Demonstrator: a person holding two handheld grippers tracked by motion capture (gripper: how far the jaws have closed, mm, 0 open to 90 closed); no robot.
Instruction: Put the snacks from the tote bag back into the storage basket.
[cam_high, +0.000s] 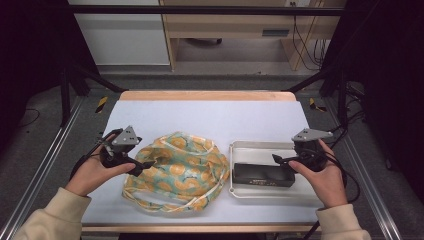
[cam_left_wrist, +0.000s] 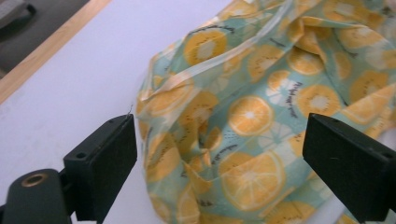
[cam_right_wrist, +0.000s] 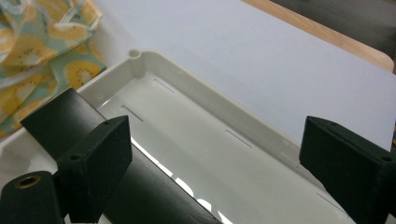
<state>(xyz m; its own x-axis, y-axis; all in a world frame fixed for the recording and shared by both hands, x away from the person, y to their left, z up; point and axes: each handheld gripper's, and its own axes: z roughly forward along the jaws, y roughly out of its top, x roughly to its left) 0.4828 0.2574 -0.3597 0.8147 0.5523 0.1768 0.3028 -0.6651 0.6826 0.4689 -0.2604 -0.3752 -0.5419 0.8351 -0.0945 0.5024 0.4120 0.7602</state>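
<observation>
A crumpled cloth bag (cam_high: 180, 170) printed with orange and kiwi slices lies at the middle of the table, also seen close up as the bag (cam_left_wrist: 261, 107). My left gripper (cam_high: 145, 165) is open at the bag's left edge, its jaws spread wide over the fabric (cam_left_wrist: 219, 172). A white tray (cam_high: 260, 146) sits to the right and holds a black box (cam_high: 263, 174). My right gripper (cam_high: 280, 159) is open over the tray's right end. Between and beyond its jaws (cam_right_wrist: 215, 168) lie the tray (cam_right_wrist: 205, 93) floor and the black box (cam_right_wrist: 60, 116) at the left.
The table is covered by a pale sheet (cam_high: 215, 117) with a wooden edge (cam_high: 205, 95) at the back. Metal frame rails run along both sides. Bare sheet lies behind the bag and tray.
</observation>
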